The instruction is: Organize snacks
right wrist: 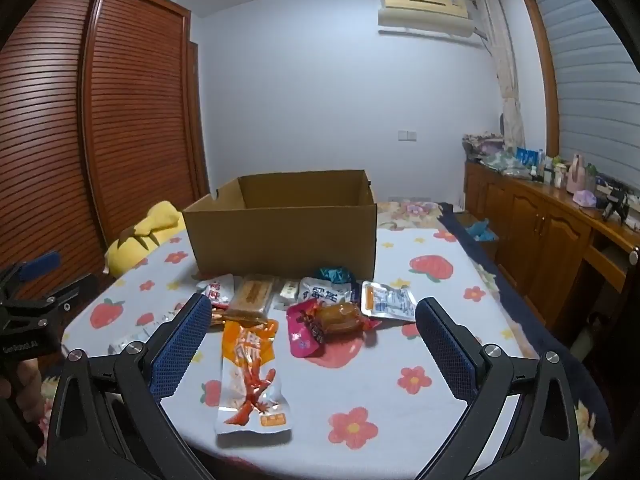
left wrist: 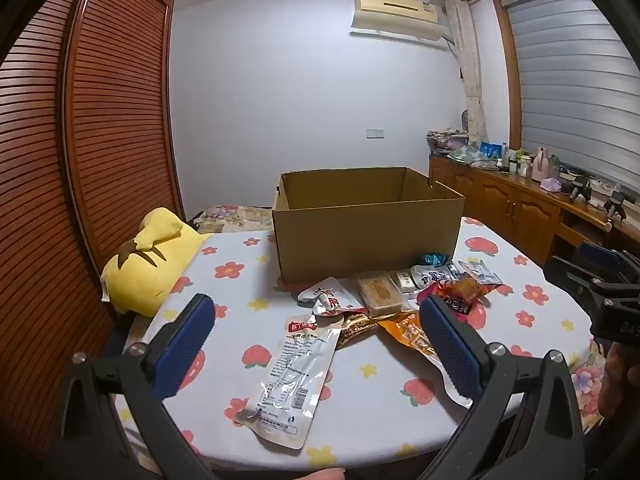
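Observation:
An open cardboard box (left wrist: 366,228) stands on the flowered bed sheet (left wrist: 236,272); it also shows in the right wrist view (right wrist: 284,236). Several snack packets lie in front of it. In the left wrist view a clear white packet (left wrist: 294,376) lies between the fingers of my left gripper (left wrist: 316,320), which is open and empty above the sheet. In the right wrist view an orange chicken-feet packet (right wrist: 250,376) and a pink packet (right wrist: 320,326) lie ahead of my right gripper (right wrist: 314,318), open and empty. A white-blue packet (right wrist: 388,300) lies to the right.
A yellow plush pillow (left wrist: 150,264) lies at the left of the bed beside a slatted wooden wardrobe (left wrist: 100,120). A wooden sideboard (right wrist: 548,228) with bottles and clutter runs along the right wall. The right gripper's body (left wrist: 604,288) shows at the right edge.

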Demonstrator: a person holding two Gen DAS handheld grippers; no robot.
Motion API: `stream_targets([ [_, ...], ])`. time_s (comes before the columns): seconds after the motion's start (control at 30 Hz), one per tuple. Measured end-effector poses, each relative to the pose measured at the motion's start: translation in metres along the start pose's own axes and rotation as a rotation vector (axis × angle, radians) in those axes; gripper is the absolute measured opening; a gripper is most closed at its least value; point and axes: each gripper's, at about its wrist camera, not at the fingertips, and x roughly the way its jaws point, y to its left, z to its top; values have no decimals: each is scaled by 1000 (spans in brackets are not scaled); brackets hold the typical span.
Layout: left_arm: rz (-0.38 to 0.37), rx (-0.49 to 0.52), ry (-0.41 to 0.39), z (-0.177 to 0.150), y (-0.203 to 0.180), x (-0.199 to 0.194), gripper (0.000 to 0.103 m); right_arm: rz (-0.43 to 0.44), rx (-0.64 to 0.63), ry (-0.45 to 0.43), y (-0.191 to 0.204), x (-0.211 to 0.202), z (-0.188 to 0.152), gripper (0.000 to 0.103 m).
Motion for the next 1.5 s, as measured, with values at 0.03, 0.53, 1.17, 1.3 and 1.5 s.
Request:
stream_targets([
  [0.03, 2, 0, 2, 0, 0, 1, 103, 2, 1, 1, 0, 0, 0, 103],
  [0.53, -1, -1, -9, -1, -3, 2, 103, 0, 4, -11, -1, 2, 0, 103],
  [1.17, -6, 0, -17, 2, -2, -4, 103, 1, 1, -17, 1, -3, 0, 103],
  [1.3, -7, 0, -19, 3, -2, -5, 103, -1, 0, -18, 1, -3, 0, 103],
  [1.5, -8, 2, -23, 7, -3, -8, 103, 1, -4, -22, 2, -5, 1, 103],
])
